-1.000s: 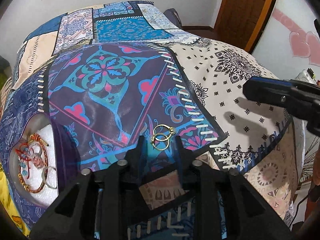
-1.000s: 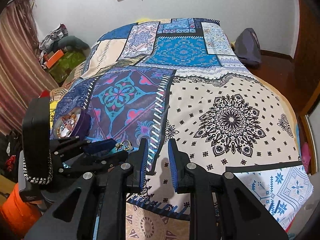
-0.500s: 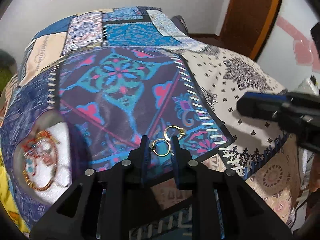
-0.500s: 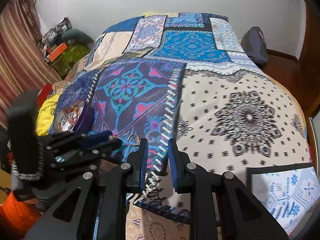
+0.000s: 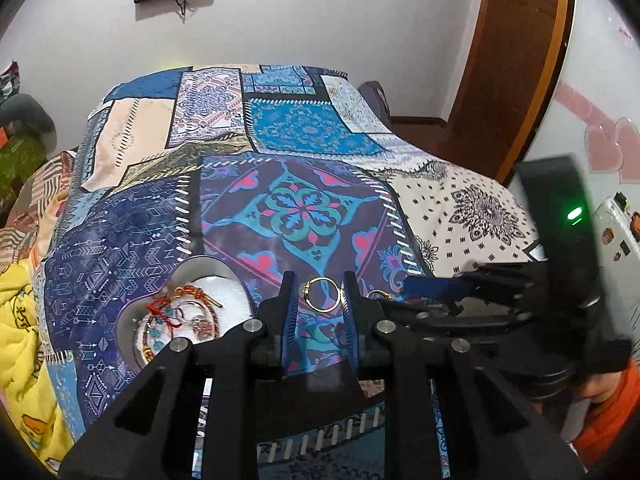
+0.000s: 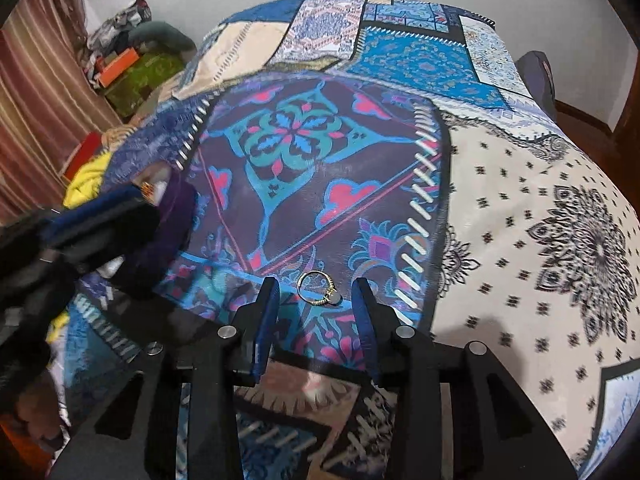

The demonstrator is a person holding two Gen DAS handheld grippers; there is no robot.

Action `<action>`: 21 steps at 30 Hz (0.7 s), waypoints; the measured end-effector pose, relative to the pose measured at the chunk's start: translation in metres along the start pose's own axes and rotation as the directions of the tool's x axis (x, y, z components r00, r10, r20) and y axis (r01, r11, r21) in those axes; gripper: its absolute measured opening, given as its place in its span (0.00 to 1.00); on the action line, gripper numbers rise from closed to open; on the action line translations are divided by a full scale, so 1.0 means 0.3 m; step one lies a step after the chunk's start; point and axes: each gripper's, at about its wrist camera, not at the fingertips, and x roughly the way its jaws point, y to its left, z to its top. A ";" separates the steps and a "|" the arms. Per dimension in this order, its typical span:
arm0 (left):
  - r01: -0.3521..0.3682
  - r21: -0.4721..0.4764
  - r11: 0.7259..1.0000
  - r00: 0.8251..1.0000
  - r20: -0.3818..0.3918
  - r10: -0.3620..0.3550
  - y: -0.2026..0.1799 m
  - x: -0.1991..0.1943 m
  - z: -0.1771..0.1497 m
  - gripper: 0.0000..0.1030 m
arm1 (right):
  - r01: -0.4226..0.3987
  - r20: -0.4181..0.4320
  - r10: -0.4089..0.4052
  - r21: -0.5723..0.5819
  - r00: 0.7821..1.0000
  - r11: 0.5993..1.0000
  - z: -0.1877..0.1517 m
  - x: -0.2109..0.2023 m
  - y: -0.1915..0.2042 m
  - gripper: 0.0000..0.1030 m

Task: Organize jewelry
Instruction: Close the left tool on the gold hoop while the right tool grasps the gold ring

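The sorting looks partly done. A purple heart-shaped jewelry box (image 5: pixel 188 312) sits open on the bed (image 5: pixel 312 216), and its white lining already carries a tangle of red cord bracelets (image 5: pixel 176 312) and beaded bangles. Two gold rings are not yet in it. One ring (image 5: pixel 323 295) appears in the left wrist view between the fingers of the left gripper (image 5: pixel 320 300); the other ring (image 6: pixel 318 289), with a small setting at its lower right, lies flat on the patterned bedspread in the right wrist view. At least these two pieces are left to go in, as far as the frames show.

The left gripper's fingers stand only a little apart, and the ring fills the gap between them — its rim appears to meet both inner pads, so I judge it gripped, though whether it is lifted clear of the cloth cannot be told from this angle. The box lies just beside and to the left of this gripper, so the carry should be short.

The right gripper (image 6: pixel 316 304) has its fingers spread wide and holds nothing. The second ring lies between the two fingertips, apart from both, with cloth showing on either side. The right gripper's blue finger (image 5: pixel 436 286) also shows in the left view, just right of the held ring — the two tools work very close together, and they could bump each other.
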 end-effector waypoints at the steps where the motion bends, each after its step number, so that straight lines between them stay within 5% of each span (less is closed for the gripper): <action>1: 0.001 -0.002 1.000 1.000 0.003 -0.001 0.003 -0.001 0.000 0.20 | 0.011 0.007 -0.011 -0.011 1.000 1.000 -0.002 0.002 0.005 0.33; 9: 0.006 -0.024 1.000 1.000 0.019 -0.006 0.043 -0.026 -0.006 0.20 | 0.065 0.028 -0.063 -0.066 0.998 0.996 -0.013 0.002 0.043 0.21; 11: 0.005 -0.029 1.000 1.000 0.020 -0.004 0.048 -0.031 -0.007 0.20 | 0.060 0.024 -0.059 -0.053 0.998 0.997 -0.011 0.000 0.039 0.07; 21: -0.018 -0.032 0.999 0.998 0.056 0.020 0.069 -0.113 -0.003 0.20 | 0.035 0.045 -0.034 -0.034 0.998 0.999 0.000 -0.054 0.051 0.08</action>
